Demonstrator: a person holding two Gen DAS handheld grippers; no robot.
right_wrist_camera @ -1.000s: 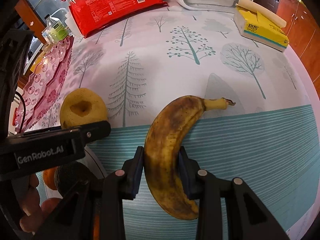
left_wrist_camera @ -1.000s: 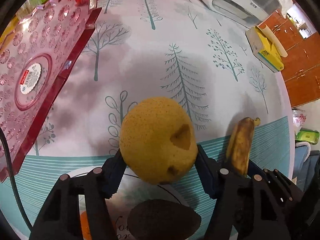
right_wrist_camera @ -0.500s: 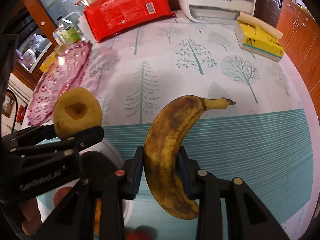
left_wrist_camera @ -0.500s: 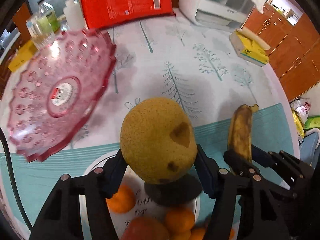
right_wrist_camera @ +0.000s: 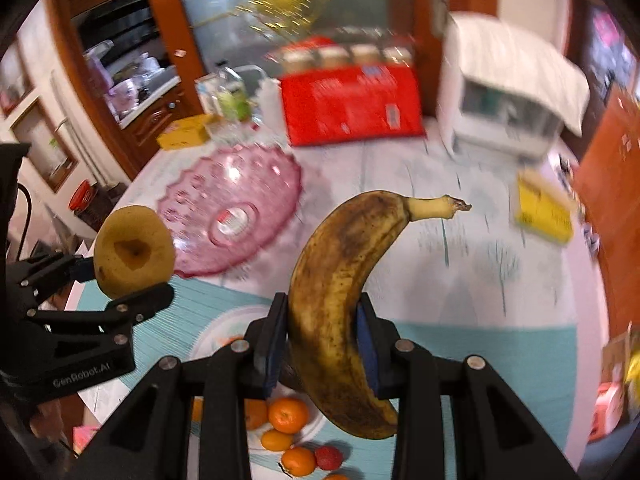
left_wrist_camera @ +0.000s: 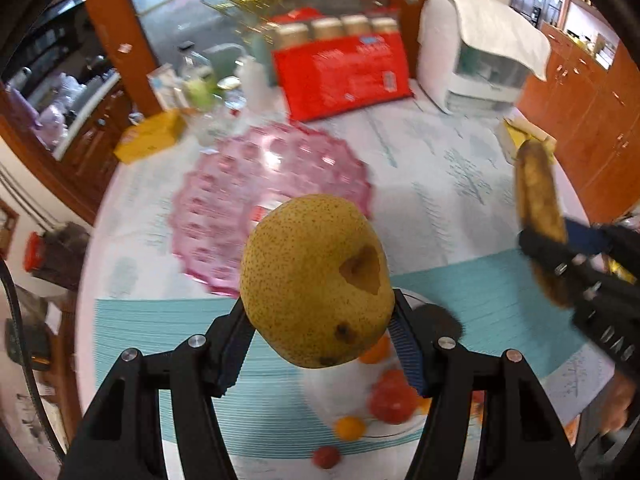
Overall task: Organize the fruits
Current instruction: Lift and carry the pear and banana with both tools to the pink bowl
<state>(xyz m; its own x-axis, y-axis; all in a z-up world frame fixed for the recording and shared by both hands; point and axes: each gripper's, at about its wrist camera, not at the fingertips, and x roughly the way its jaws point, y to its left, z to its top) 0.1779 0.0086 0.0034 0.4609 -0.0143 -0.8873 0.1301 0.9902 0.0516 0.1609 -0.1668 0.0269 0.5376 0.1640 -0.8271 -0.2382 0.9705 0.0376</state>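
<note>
My left gripper [left_wrist_camera: 320,336] is shut on a yellow speckled pear [left_wrist_camera: 316,280] and holds it high above the table. My right gripper [right_wrist_camera: 322,336] is shut on a brown-spotted banana [right_wrist_camera: 340,292], also lifted. The pear [right_wrist_camera: 134,252] shows at the left of the right wrist view, the banana [left_wrist_camera: 538,196] at the right of the left wrist view. A pink glass fruit dish [left_wrist_camera: 240,192] [right_wrist_camera: 232,208] lies empty beyond both. Below is a white plate [left_wrist_camera: 320,396] with oranges [right_wrist_camera: 288,414], red fruits [left_wrist_camera: 390,404] and a dark avocado [left_wrist_camera: 436,320].
A red package [left_wrist_camera: 340,76], a white appliance [left_wrist_camera: 476,68], bottles [left_wrist_camera: 196,84] and a yellow box [left_wrist_camera: 152,136] stand at the table's far edge. A yellow tissue box [right_wrist_camera: 544,212] lies at the right. Wooden cabinets surround the table.
Both grippers have risen well above the table with the pear and the banana; the view now takes in the whole pink dish and the plate of fruit below.
</note>
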